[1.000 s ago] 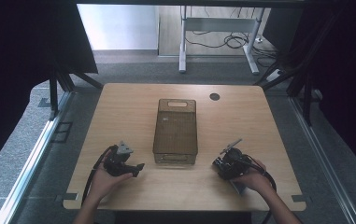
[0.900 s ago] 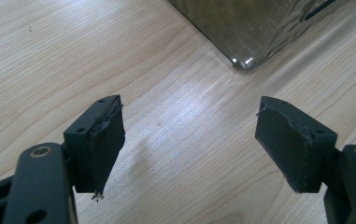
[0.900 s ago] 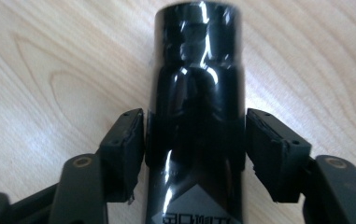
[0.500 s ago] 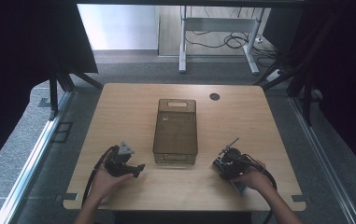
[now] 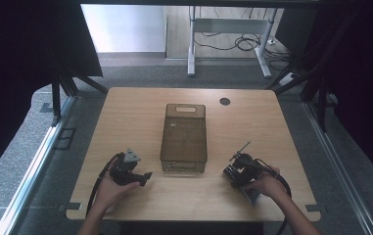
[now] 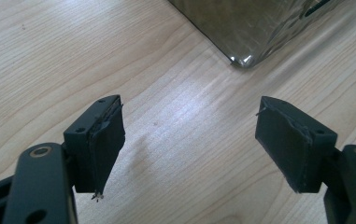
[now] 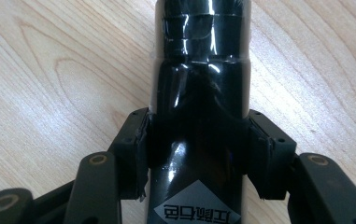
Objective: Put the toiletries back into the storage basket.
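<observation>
Bottle (image 7: pixel 199 107) lying on the bench (image 5: pixel 140 112) right of the basket (image 5: pixel 184 132) is being pinched by the right tool (image 7: pixel 199 154), just closing; the left tool (image 6: pixel 189 144) is gaping empty.

The right gripper (image 5: pixel 237 169), at the lower right of the high view, has just been closing its jaws. In the right gripper view they now sit against both sides of a glossy black bottle (image 7: pixel 199 93) lying on the bench (image 5: pixel 140 112), the pads (image 7: pixel 144 149) touching its body just above the label. In the high view the hand (image 5: pixel 265 186) holding that gripper has barely shifted from a second ago.
</observation>
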The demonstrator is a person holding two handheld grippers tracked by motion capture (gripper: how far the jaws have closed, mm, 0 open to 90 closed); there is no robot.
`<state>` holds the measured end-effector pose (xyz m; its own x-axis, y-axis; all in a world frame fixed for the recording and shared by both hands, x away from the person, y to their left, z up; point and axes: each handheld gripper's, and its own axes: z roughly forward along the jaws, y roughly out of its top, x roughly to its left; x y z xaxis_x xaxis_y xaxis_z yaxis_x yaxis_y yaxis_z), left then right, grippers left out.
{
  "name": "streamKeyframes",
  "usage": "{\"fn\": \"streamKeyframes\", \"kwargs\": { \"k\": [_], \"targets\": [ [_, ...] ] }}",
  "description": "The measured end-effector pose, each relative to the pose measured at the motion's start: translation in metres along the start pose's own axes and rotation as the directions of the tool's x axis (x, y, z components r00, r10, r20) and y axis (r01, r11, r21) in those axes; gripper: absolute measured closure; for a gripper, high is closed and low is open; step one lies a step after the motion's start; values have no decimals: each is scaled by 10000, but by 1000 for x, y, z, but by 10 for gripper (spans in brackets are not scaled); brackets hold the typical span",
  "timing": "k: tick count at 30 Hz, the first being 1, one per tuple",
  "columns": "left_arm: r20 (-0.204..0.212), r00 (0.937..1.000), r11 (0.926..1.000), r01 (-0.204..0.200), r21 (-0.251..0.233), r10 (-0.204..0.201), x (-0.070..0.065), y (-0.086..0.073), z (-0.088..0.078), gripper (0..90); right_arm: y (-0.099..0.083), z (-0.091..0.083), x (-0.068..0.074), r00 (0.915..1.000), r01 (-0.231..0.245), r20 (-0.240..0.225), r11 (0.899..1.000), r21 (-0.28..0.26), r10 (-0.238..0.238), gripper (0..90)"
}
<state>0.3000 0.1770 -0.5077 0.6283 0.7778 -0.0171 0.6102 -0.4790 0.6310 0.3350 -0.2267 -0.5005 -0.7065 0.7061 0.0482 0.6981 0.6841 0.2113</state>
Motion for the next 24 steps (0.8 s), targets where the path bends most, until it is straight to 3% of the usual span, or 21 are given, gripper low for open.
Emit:
{"fn": "streamKeyframes", "kwargs": {
  "k": [6, 24],
  "targets": [
    [4, 10000, 10000, -19, -32, 19, 0, 0, -1, 244, 2, -5, 0, 10000, 56, -69, 10000, 28, -56, 472],
    [35, 10000, 10000, -65, -29, 65, -2, 1, 0, 244, 22, -54, -1, 9991, -4, -420, 9984, -571, -20, 474]
  ]
}}
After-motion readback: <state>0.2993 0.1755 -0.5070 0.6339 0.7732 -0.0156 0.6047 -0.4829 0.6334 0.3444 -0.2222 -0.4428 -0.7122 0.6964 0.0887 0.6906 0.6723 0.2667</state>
